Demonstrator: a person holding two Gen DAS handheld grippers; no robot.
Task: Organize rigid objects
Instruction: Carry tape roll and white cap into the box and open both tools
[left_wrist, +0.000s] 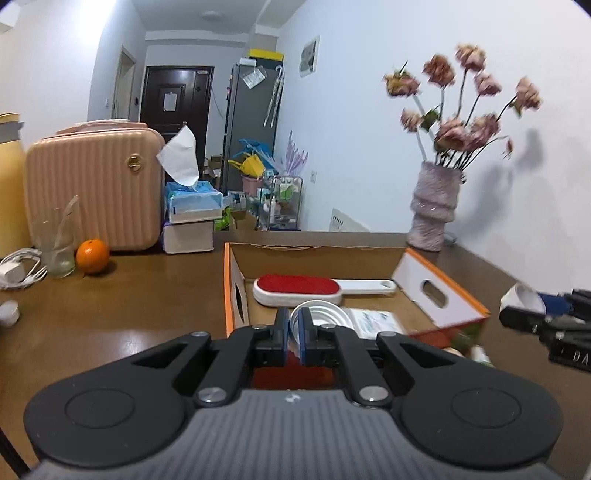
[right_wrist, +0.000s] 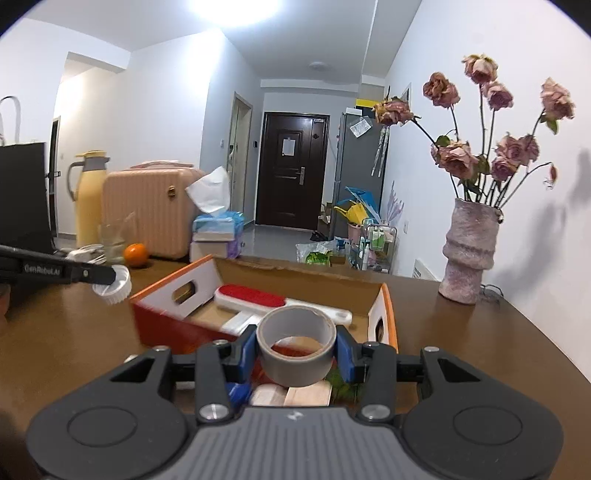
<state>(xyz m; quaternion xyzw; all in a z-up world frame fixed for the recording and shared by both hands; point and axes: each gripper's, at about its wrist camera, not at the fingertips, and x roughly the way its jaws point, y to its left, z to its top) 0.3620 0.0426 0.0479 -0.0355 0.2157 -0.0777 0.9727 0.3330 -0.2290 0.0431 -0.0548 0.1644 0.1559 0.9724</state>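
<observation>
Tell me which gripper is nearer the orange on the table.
Left. The left gripper, shut on a white lid, is off the box's left side, close to the orange. The right gripper, holding the tape roll, is farther right.

Your left tool (left_wrist: 294, 334) has black linkage arms with silver screws, round black side housings and a ribbed grey body bearing a small white logo. Its pads (left_wrist: 305, 336) are blue. Your right tool (right_wrist: 295, 350) is built identically, with blue pads (right_wrist: 345, 352).
</observation>
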